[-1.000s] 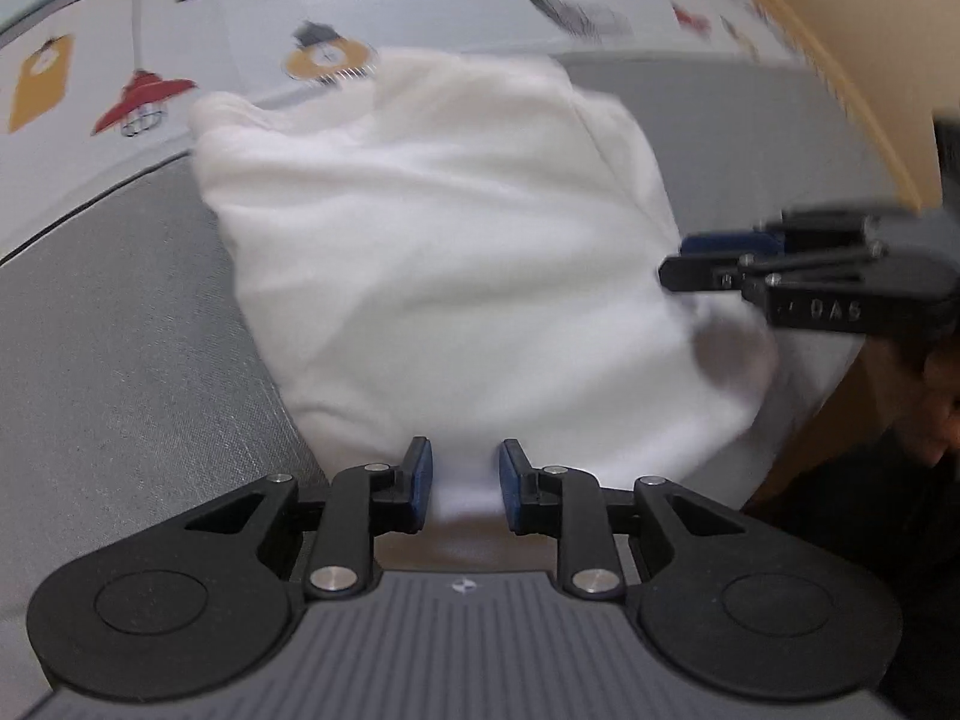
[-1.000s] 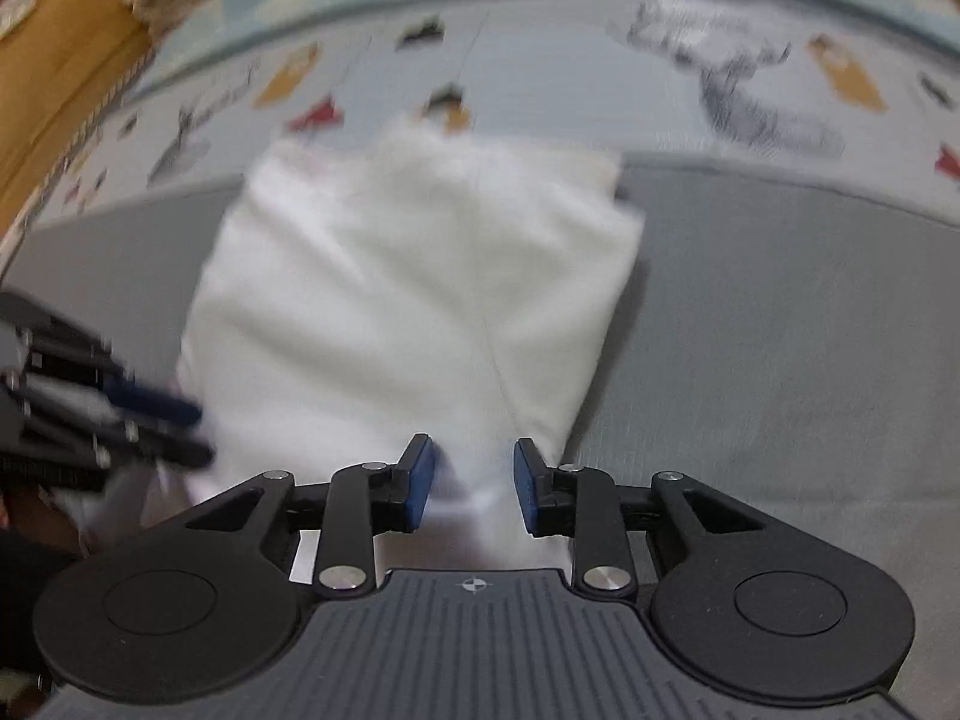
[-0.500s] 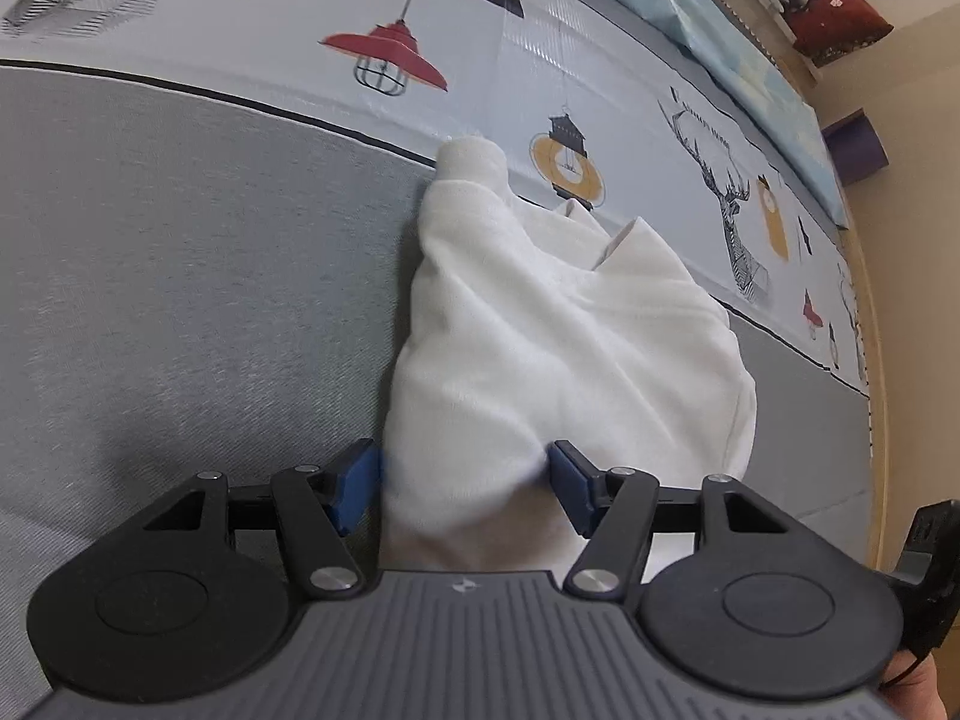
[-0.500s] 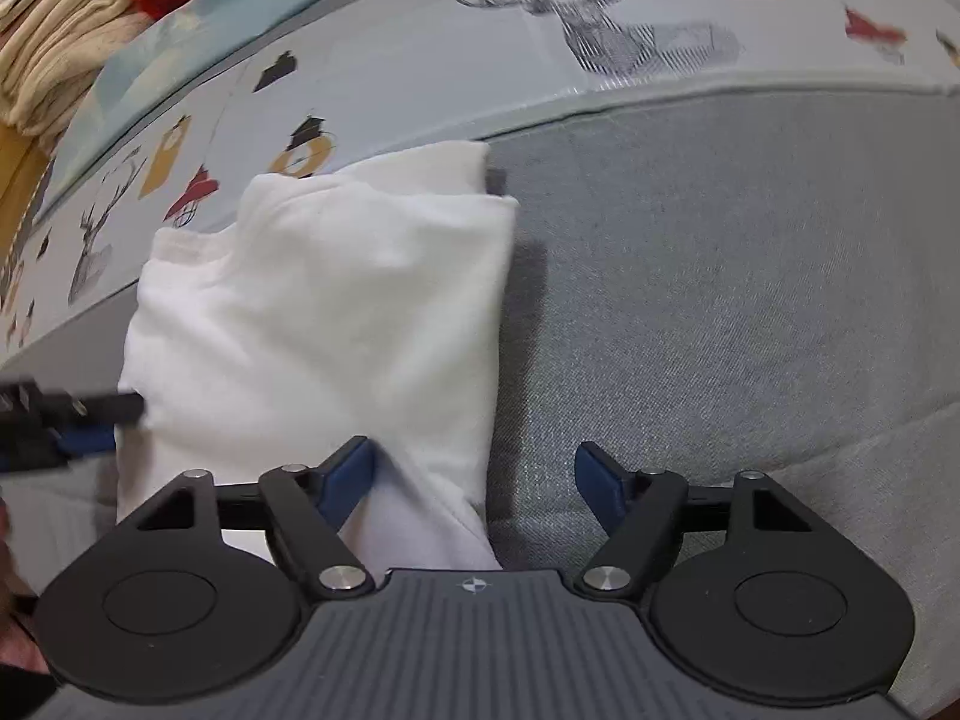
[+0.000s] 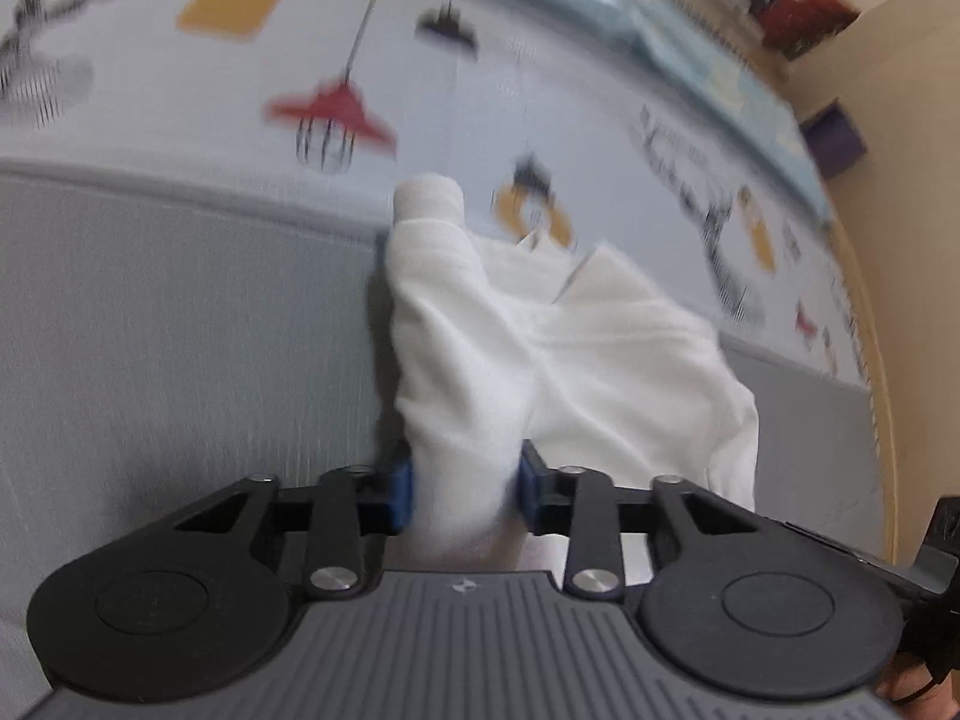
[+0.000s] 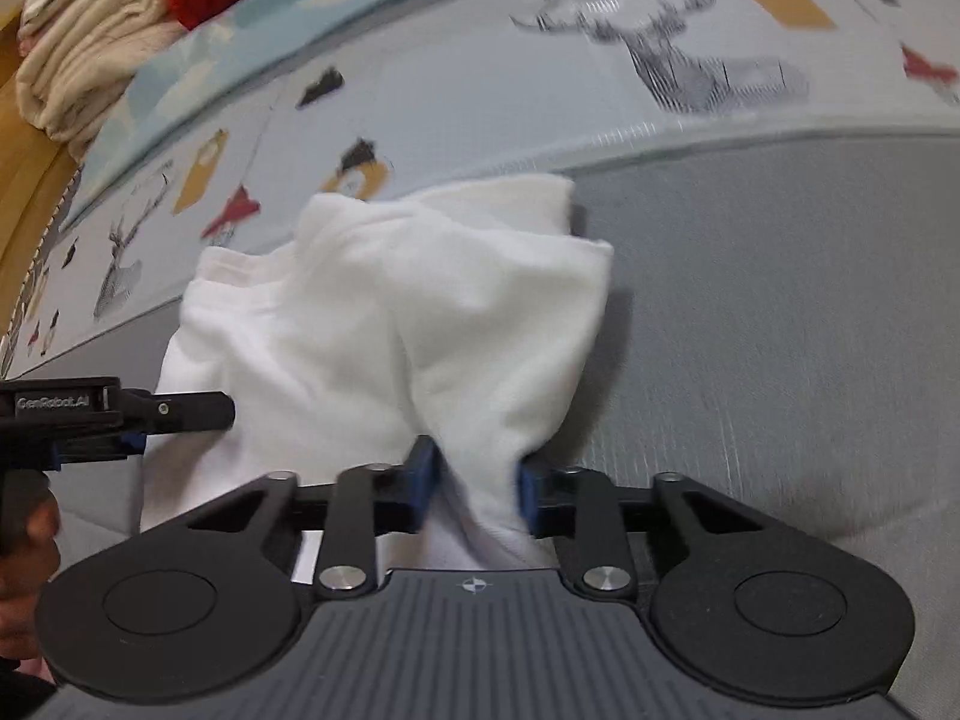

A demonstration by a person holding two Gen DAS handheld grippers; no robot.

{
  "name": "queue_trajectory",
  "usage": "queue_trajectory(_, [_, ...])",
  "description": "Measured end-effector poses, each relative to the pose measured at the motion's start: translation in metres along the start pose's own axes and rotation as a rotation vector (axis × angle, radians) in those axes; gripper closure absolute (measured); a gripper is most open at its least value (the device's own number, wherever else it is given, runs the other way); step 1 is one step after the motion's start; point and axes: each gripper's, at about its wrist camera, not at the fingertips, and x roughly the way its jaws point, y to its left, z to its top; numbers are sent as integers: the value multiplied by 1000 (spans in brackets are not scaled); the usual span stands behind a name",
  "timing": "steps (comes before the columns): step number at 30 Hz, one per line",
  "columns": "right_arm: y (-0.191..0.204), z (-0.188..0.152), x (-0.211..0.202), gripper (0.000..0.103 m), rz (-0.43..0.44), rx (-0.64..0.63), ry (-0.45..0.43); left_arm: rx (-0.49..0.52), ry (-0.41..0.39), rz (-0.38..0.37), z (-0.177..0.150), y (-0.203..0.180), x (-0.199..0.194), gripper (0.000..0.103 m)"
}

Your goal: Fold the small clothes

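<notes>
A small white garment (image 5: 576, 354) lies bunched on a grey bed cover, its far end over the printed strip. It also shows in the right wrist view (image 6: 384, 324). My left gripper (image 5: 462, 486) is shut on the garment's near left edge, cloth bulging between the blue pads. My right gripper (image 6: 474, 480) is shut on the near right edge in the same way. The left gripper's fingers (image 6: 174, 411) show from the side at the left of the right wrist view. The cloth rises from both grips in two ridges.
The grey cover (image 5: 180, 330) spreads left, and right in the right wrist view (image 6: 780, 312). A pale strip printed with lamps and deer (image 6: 600, 78) runs behind. Folded beige and red textiles (image 6: 102, 42) lie far left. A wooden bed edge (image 5: 888, 330) runs right.
Both grippers opened half a second ago and have now closed again on the garment's near edges. The cloth has pulled up into ridges toward the jaws. Both views are blurred by motion.
</notes>
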Motion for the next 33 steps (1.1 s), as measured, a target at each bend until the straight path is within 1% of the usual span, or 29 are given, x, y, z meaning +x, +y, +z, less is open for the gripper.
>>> queue_trajectory(2, [0, 7, -10, 86, 26, 40, -94, 1, -110, -8, 7, -1, -19, 68])
queue_trajectory(3, [2, 11, -18, 86, 64, 61, -169, 8, -172, -15, 11, -2, -30, 68])
queue_trajectory(4, [7, 13, -27, 86, 94, 57, -243, 17, -235, -27, 13, -1, -42, 65])
queue_trajectory(5, [15, 13, -34, 83, 96, 31, -316, 23, -291, -29, 16, 1, -52, 58])
queue_trajectory(6, [23, 13, -38, 81, 77, 6, -368, 21, -330, -6, 17, 4, -59, 55])
queue_trajectory(7, [29, 13, -38, 72, 41, -1, -395, 14, -341, 20, 18, 9, -63, 51])
queue_trajectory(8, [32, 13, -37, 61, -1, 2, -404, 5, -319, 40, 19, 16, -62, 51])
queue_trajectory(9, [35, 14, -35, 57, -46, 5, -402, -18, -274, 48, 20, 25, -59, 51])
queue_trajectory(10, [37, 14, -33, 57, -59, 8, -395, -42, -234, 48, 19, 33, -56, 51])
queue_trajectory(12, [39, 14, -31, 57, -33, 5, -366, -87, -148, 58, 16, 48, -48, 51])
queue_trajectory(13, [40, 14, -29, 56, -18, -4, -343, -99, -119, 71, 14, 54, -44, 51])
queue_trajectory(14, [41, 13, -25, 53, 7, -17, -299, -107, -83, 89, 12, 59, -40, 51])
queue_trajectory(15, [42, 10, -16, 53, 22, -29, -234, -110, -39, 107, 9, 63, -34, 51])
queue_trajectory(16, [43, 6, -5, 54, 2, -48, -147, -109, 6, 118, 5, 69, -28, 48])
queue_trajectory(17, [45, 2, 7, 51, -48, -73, -72, -113, 36, 122, 3, 76, -24, 43])
queue_trajectory(18, [45, -4, 18, 51, -113, -101, 6, -125, 43, 124, 0, 79, -22, 42])
queue_trajectory(19, [43, -6, 22, 50, -136, -104, 33, -132, 35, 125, -1, 81, -24, 42])
queue_trajectory(20, [41, -6, 20, 50, -136, -88, 33, -129, 31, 130, -3, 80, -27, 42])
queue_trajectory(23, [38, -6, 10, 49, -140, -51, 21, -76, 25, 163, -13, 73, -35, 41])
queue_trajectory(24, [41, -8, 5, 49, -163, -62, 23, -43, 28, 182, -18, 70, -38, 39])
queue_trajectory(25, [41, -11, 2, 49, -194, -81, 26, -3, 41, 210, -23, 62, -42, 32])
queue_trajectory(26, [41, -14, -1, 49, -232, -107, 34, 64, 77, 261, -29, 55, -41, 28])
queue_trajectory(27, [40, -18, -4, 49, -275, -138, 49, 159, 123, 341, -39, 47, -40, 27])
queue_trajectory(28, [38, -21, -7, 49, -322, -159, 62, 245, 144, 415, -46, 38, -41, 27])
queue_trajectory(29, [36, -24, -11, 49, -373, -174, 65, 319, 142, 489, -56, 32, -45, 28])
queue_trajectory(30, [33, -26, -18, 49, -409, -181, 52, 374, 109, 562, -65, 26, -55, 28])
queue_trajectory(31, [31, -29, -27, 49, -408, -179, 25, 388, 60, 594, -70, 22, -66, 28])
queue_trajectory(32, [29, -30, -40, 49, -387, -173, -17, 378, -5, 592, -75, 18, -83, 28])
queue_trajectory(33, [29, -32, -56, 49, -356, -170, -82, 351, -83, 554, -80, 13, -104, 27])
